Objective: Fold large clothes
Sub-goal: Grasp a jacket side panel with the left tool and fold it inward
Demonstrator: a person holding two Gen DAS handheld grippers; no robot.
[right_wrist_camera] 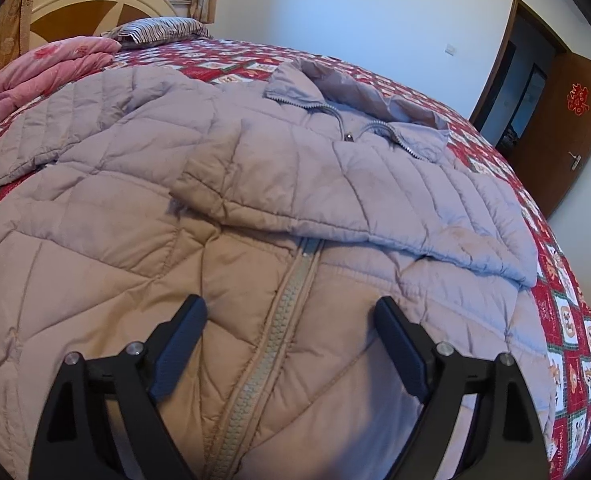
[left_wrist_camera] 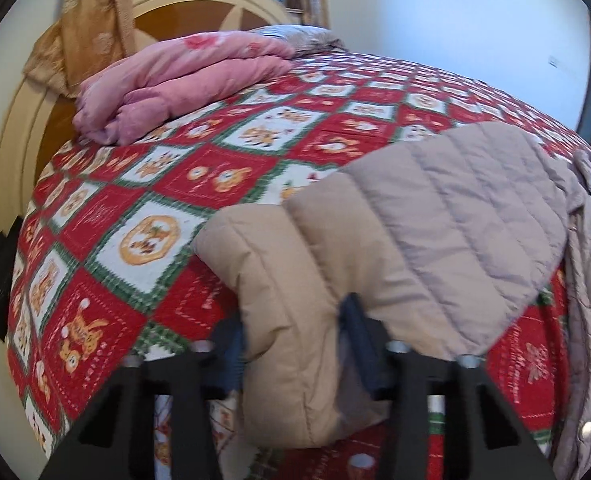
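Observation:
A beige-grey quilted puffer jacket (right_wrist_camera: 295,184) lies front up on the bed, zipped, collar toward the far side. One sleeve (right_wrist_camera: 335,188) is folded across its chest. The other sleeve (left_wrist_camera: 375,232) stretches out to the jacket's left. My left gripper (left_wrist_camera: 291,332) has its jaws closed around that sleeve's cuff, and the cuff fills the gap between the fingers. My right gripper (right_wrist_camera: 291,320) is open and empty, hovering just above the jacket's lower front, straddling the zipper (right_wrist_camera: 271,352).
The bed has a red, white and green patterned quilt (left_wrist_camera: 155,184). A folded pink blanket (left_wrist_camera: 175,84) and a striped pillow (right_wrist_camera: 155,30) lie near the cream headboard (right_wrist_camera: 95,4). A brown door (right_wrist_camera: 567,128) stands open at the right.

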